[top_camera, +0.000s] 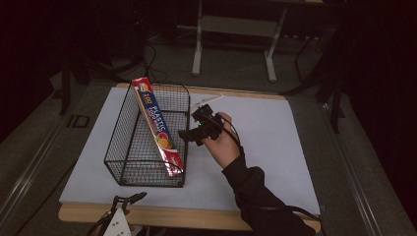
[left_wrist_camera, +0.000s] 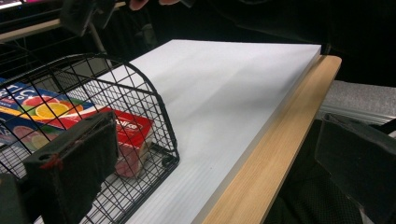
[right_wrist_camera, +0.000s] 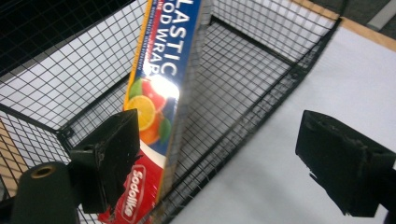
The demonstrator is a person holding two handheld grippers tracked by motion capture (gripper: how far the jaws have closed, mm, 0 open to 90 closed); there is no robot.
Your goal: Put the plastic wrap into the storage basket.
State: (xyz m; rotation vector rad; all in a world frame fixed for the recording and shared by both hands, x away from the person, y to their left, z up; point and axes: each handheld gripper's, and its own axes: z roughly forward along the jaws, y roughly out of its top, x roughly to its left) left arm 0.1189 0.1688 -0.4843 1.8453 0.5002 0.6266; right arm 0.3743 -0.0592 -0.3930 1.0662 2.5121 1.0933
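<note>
Here one plastic-wrap box leans in one wire basket, both grippers' jaws wide apart, holding nothing.

Black wire basket; glossy cardboard wrap box (glare); wood table edge.

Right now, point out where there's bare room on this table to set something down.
Widest free patch: the white board right of the wire basket, beyond the right gripper. A narrower strip lies left of the basket. Inside the basket, the plastic wrap box leans diagonally, crowding it.
</note>
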